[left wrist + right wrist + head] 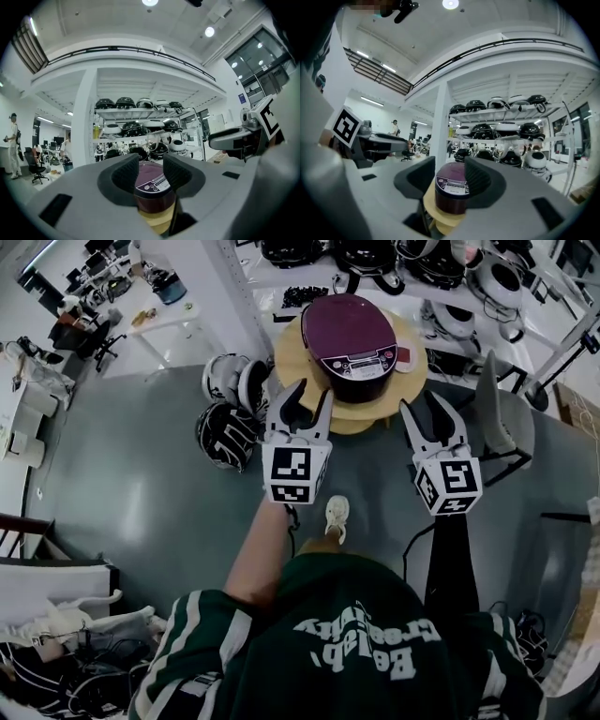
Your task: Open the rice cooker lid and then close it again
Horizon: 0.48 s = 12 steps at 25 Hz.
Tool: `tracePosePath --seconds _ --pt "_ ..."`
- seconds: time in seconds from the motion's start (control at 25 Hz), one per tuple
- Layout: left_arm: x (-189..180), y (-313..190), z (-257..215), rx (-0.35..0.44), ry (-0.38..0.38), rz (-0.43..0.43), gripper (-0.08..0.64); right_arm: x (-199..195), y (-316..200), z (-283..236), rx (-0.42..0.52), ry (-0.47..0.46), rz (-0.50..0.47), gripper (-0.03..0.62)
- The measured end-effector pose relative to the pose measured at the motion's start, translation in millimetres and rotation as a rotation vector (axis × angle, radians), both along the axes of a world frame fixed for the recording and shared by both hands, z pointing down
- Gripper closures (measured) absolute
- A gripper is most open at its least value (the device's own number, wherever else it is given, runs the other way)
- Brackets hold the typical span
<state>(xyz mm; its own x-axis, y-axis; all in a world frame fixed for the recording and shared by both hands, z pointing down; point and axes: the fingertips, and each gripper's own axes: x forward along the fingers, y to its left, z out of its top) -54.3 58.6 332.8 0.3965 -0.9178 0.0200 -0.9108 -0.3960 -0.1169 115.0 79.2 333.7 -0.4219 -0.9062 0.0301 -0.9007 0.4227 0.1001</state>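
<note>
A dark purple rice cooker (349,341) with its lid down and a grey control panel at the front stands on a round wooden table (412,381). My left gripper (300,397) hangs just short of the table's near left edge, open, with nothing between its jaws. My right gripper (433,411) is level with it at the table's near right edge, also open with nothing in it. Beyond the jaws in the left gripper view (151,171) the cooker (151,185) shows some way ahead. It appears the same way in the right gripper view (450,176), standing on the table (440,211).
White shelving (394,263) behind the table carries several more cookers. Two black-and-white cookers (230,413) lie on the grey floor left of the table. A grey chair (502,418) stands at the right. The person's shoe (336,517) is below the grippers. A person (11,140) stands far left.
</note>
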Motion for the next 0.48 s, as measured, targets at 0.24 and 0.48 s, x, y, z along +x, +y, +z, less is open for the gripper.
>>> tracePosePath --seconds 0.24,0.48 --pt "4 -87 8 -0.01 -0.011 0.062 0.411 -17 -86 19 -0.085 0.023 -0.033 0.391" --pt "11 -154 25 -0.037 -0.002 0.122 0.407 -23 -153 37 -0.178 -0.015 -0.048 0.411"
